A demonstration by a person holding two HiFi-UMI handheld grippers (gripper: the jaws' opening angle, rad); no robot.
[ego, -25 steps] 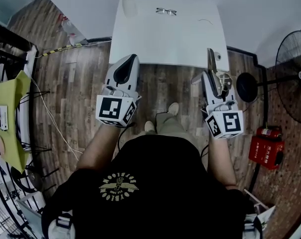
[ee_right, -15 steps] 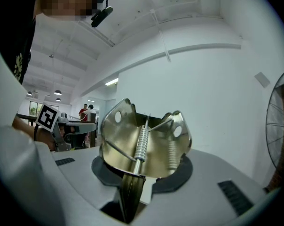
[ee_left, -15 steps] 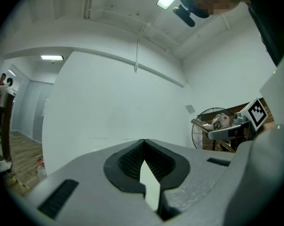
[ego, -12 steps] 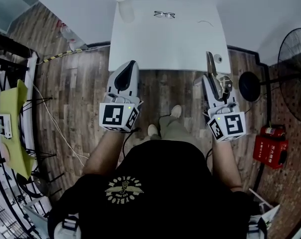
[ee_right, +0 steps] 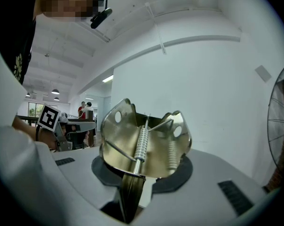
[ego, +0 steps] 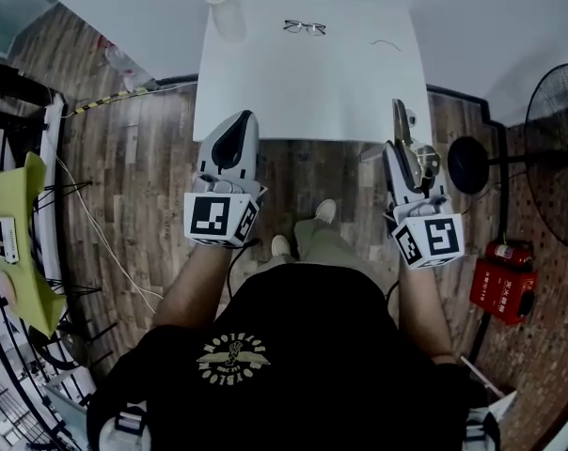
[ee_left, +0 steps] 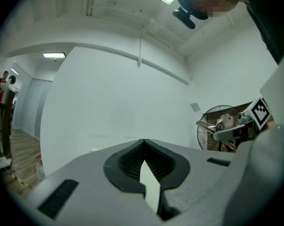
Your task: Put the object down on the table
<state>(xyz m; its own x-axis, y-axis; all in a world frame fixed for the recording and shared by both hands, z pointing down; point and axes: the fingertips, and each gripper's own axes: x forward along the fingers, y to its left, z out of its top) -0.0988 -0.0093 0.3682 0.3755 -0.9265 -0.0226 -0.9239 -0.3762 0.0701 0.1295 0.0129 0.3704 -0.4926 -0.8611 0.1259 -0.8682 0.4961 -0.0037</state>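
A brass-coloured metal clip (ee_right: 144, 142) with a coil spring sticks up from my right gripper (ee_right: 135, 182), whose jaws are shut on its lower plate. From the head view, the clip (ego: 403, 137) juts ahead of the right gripper (ego: 403, 163), over the floor just short of the white table (ego: 312, 87). That clip (ee_left: 223, 125) also shows at the right of the left gripper view. My left gripper (ego: 234, 125) hangs level beside it at the table's near edge. Its jaws (ee_left: 143, 145) meet at the tips with nothing between them.
On the table lie a pair of glasses (ego: 305, 27), a white cup (ego: 221, 7) at the far left corner and a thin wire-like thing (ego: 386, 43). A standing fan (ego: 557, 148) and a red fire extinguisher (ego: 500, 275) are on the right. A black rack (ego: 25, 224) stands on the left.
Both grippers have come forward to the table's near edge, and the table now fills more of the head view. The clip stays held in the right gripper.
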